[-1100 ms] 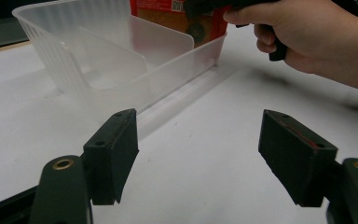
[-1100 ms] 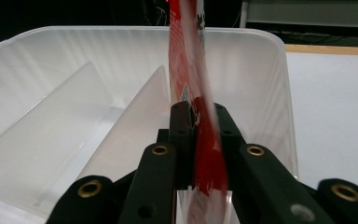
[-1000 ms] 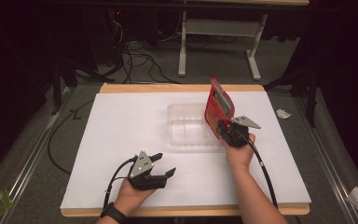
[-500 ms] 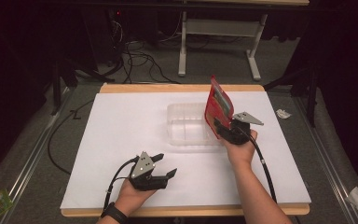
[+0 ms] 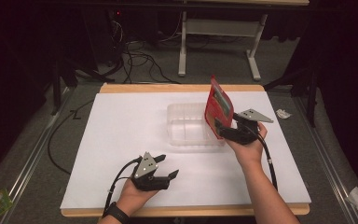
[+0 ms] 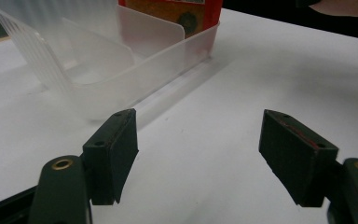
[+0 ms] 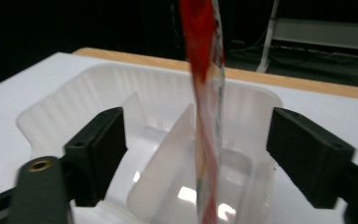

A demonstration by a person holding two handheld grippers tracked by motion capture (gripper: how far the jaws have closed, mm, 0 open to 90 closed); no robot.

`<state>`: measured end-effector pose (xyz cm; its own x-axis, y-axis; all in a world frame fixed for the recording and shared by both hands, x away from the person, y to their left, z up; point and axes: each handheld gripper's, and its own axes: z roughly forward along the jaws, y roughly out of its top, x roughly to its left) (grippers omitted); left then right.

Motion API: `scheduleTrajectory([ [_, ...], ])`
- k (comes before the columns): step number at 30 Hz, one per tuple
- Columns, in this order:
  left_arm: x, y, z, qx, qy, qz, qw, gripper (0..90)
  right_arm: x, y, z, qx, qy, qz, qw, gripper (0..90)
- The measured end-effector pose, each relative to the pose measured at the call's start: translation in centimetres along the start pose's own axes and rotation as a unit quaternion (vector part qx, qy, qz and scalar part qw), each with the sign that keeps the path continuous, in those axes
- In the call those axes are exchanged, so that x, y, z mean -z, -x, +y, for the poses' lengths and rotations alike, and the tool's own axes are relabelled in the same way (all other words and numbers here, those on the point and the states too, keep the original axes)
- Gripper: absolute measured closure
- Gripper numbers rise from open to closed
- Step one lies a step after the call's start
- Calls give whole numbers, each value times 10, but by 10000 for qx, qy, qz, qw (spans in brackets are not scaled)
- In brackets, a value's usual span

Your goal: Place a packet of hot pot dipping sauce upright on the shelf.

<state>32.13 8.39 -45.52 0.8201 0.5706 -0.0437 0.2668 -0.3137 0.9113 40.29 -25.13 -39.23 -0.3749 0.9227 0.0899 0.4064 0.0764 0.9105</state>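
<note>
One clear plastic container point(image 5: 189, 122) with a divider inside stands near the middle of the white desk point(image 5: 98, 154), and a single red packet point(image 5: 217, 108) stands upright on edge in its right-hand compartment, its upper part rising above the rim. The right hand-held gripper point(image 5: 220, 128) sits just beside the packet at the container's right end; its jaws have just been opening and now stand wide, with the packet between them but untouched by either pad. The left hand-held gripper point(image 5: 168, 170) rests near the desk's front edge, well apart from the container, its jaws wide and holding nothing.
</note>
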Motion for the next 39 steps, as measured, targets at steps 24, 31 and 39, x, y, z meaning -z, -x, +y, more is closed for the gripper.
scheduleTrajectory([
  [24,-4,5,-5,99,-239,72,9996,282,129,33,-95,-15,-123,238,9996,150],
  [31,-20,14,-6,-41,-436,-107,9990,278,122,28,-98,47,-162,300,9994,151],
  [39,-16,16,-4,-148,-376,-198,9990,274,117,24,-99,91,-251,274,9993,151],
])
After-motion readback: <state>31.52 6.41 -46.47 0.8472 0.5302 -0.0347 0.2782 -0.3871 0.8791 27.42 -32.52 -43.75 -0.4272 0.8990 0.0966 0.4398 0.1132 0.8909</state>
